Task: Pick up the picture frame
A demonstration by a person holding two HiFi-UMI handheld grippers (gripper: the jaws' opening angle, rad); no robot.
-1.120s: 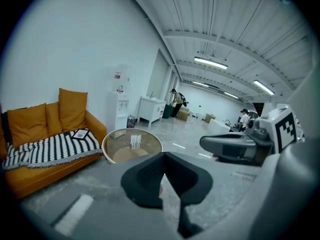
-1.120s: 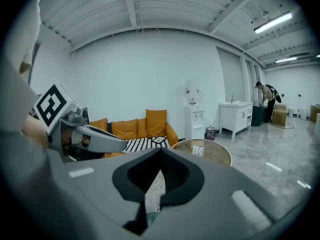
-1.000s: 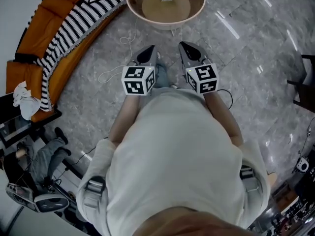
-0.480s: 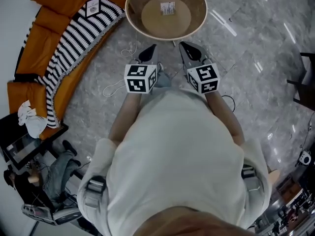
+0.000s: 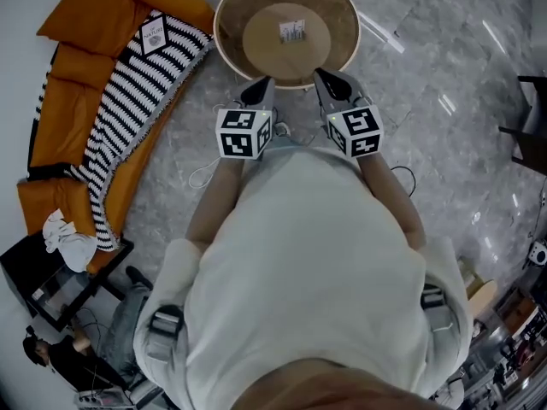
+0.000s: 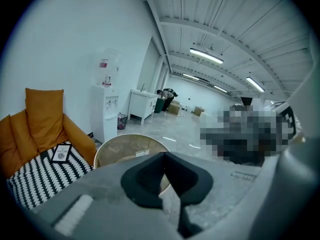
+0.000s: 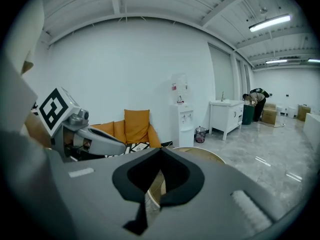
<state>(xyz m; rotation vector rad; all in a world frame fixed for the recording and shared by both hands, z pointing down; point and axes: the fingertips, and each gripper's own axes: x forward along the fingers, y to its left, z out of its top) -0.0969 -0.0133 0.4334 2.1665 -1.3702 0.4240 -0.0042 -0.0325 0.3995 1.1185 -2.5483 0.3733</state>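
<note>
We saw the picture frame (image 5: 154, 37) lying flat on the black-and-white striped throw (image 5: 120, 109). The throw was draped over the seat of the orange sofa (image 5: 64, 84). The frame was off to the left of both grippers and well apart from them.

The left gripper (image 5: 261, 87) and the right gripper (image 5: 325, 80) were held side by side in front of the person. Both pointed at the near rim of the round bench (image 5: 219, 37), with their tips close to that rim. In its own view, each gripper's jaws met at the tips, fully closed, with nothing between them.

A small white label (image 5: 291, 31) lay near the middle of the bench. A crumpled white cloth (image 5: 68, 237) sat at the near end of the sofa. The floor (image 5: 444, 143) was grey marble. In the left gripper view, a white water dispenser (image 6: 107, 111) stood against the wall beyond the sofa.
</note>
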